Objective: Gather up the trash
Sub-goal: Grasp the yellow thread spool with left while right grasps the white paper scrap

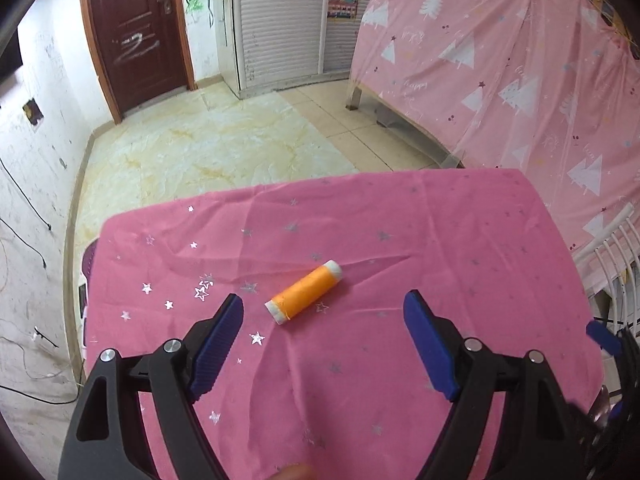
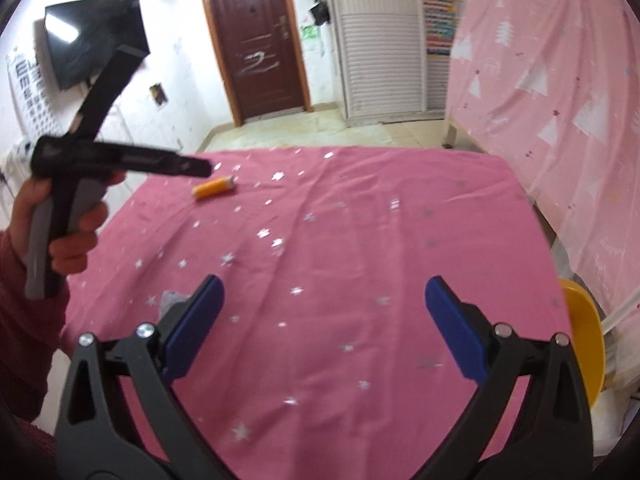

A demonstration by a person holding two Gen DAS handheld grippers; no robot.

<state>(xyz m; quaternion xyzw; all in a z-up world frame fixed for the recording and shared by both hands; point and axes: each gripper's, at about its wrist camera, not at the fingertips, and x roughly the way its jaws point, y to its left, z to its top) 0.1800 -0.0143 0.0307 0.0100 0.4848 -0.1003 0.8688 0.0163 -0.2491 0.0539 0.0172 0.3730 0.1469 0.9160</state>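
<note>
An orange thread spool (image 1: 304, 292) with white ends lies on its side on the pink star-print tablecloth (image 1: 440, 240). My left gripper (image 1: 324, 304) is open, its blue pads on either side of the spool's near end, just short of it. In the right wrist view the spool (image 2: 214, 187) lies at the table's far left, and the left gripper's black body (image 2: 120, 160) hovers beside it, held by a hand. My right gripper (image 2: 324, 292) is open and empty above the near middle of the cloth (image 2: 360, 220).
A yellow bowl-like object (image 2: 584, 340) sits off the table's right edge. A pink curtain (image 1: 520, 80) hangs to the right. A brown door (image 2: 256, 40) and a white shuttered cabinet (image 2: 380, 40) stand beyond the tiled floor. A small grey scrap (image 2: 170, 300) lies near my right gripper's left finger.
</note>
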